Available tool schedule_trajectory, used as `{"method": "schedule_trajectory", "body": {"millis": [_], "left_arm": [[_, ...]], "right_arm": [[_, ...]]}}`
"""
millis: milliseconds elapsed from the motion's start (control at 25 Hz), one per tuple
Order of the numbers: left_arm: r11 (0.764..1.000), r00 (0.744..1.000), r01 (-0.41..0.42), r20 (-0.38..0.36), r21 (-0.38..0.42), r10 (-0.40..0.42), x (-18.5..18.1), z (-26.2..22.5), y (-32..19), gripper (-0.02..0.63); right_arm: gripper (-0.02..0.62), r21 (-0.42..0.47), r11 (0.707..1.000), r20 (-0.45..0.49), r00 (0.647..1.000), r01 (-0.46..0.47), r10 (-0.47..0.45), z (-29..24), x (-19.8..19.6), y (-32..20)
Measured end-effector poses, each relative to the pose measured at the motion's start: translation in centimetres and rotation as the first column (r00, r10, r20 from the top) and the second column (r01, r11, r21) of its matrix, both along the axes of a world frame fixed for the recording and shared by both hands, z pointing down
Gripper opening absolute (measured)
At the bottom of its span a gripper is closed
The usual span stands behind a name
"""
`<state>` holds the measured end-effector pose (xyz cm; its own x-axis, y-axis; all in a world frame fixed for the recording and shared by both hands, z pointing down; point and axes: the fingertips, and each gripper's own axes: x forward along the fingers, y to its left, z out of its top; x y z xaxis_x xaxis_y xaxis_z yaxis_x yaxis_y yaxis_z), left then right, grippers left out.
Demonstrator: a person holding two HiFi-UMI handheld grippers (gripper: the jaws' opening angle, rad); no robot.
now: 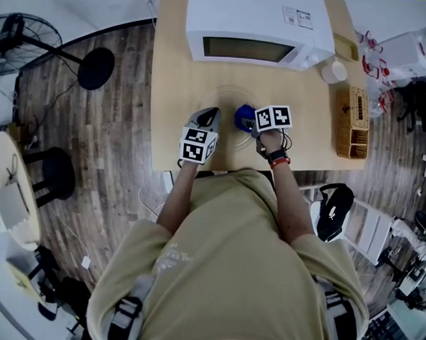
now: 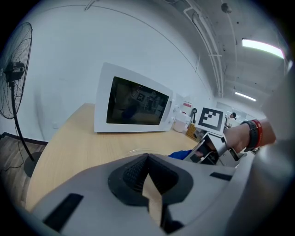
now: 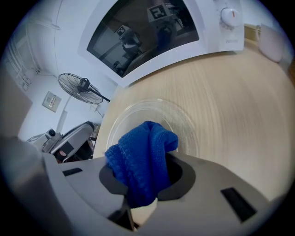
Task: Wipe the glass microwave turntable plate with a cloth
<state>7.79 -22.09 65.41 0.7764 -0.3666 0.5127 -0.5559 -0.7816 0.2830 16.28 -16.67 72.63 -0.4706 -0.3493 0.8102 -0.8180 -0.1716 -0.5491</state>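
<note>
Jaws first: on the left gripper [image 2: 147,160] we see them pressed together with nothing between. On the right gripper [image 3: 146,183] they pinch a bunched blue knitted cloth [image 3: 140,159], most of it bulging out ahead of the tips. We read that bulge as the working pad, left free so it can press on glass.

Clear round glass turntable plate [image 3: 184,120] lies flat on the pale wooden tabletop [image 3: 239,106], on the near side of the white microwave oven [image 3: 152,32] and straight ahead of the person. Cloth hangs over the plate's near part. Whether cloth touches glass, we cannot tell.

Left gripper sits just left of the plate, at its near side. We judge it is placed there to steady the rim if the plate slides.

Hard to make out: from the head view the plate is only a faint ring. Its near edge is cut off behind the right gripper's body. Microwave door is shut, so the inside goes unseen.
</note>
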Motion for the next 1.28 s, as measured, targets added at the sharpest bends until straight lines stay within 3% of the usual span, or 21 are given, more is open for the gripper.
{"method": "schedule_trajectory", "body": {"millis": [440,1000,1120,1280], "left_arm": [[1.000,1.000,-0.013,0.005,0.012,0.013,-0.5,-0.6,0.9,0.018],[0.998,0.997,0.055,0.046,0.008,-0.056,-6.1,-0.4,1.1,0.018],[0.998,0.996,0.069,0.047,0.010,-0.069,-7.2,-0.7,1.1,0.018],[0.995,0.995,0.094,0.038,0.014,-0.094,-8.8,-0.9,1.1,0.018]], "right_arm": [[0.107,-0.009,0.997,-0.059,0.996,-0.070,0.069,0.0,3.4,1.8],[0.110,0.025,0.992,-0.129,0.984,-0.122,0.124,0.1,3.4,2.0],[0.110,0.038,0.992,-0.093,0.988,-0.121,0.124,-0.6,1.8,1.8],[0.110,0.084,0.994,0.023,0.998,-0.068,0.067,-2.0,-3.9,0.3]]}}
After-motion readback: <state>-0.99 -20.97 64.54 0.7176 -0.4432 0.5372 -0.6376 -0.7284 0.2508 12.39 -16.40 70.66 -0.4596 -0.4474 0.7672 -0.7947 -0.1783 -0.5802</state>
